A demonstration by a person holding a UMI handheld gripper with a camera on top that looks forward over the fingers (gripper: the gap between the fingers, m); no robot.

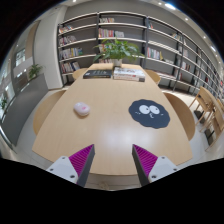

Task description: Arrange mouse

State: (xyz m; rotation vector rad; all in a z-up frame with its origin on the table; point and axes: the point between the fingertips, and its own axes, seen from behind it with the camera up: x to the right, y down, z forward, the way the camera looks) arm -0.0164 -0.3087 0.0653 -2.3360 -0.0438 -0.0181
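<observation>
— Where's the mouse (pixel 82 108)?

— On the wooden counter (pixel 100 125), pale pink, well beyond the tool's (pixel 113 160) fingers, at about eleven o'clock from them.

— And the tool?

— Fingers apart, nothing between them — pink pads showing.

— What else?

— A round dark mat (pixel 148 112) with cartoon eyes at one o'clock; books (pixel 113 73) and a potted plant (pixel 120 50) at the far end; bookshelves (pixel 150 38) behind.

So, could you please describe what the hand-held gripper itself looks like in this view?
The hand-held gripper has two pale grey fingers, each carrying a bright magenta pad with a ribbed texture on its inner face. No cables, markings or sleeves are visible.
</observation>
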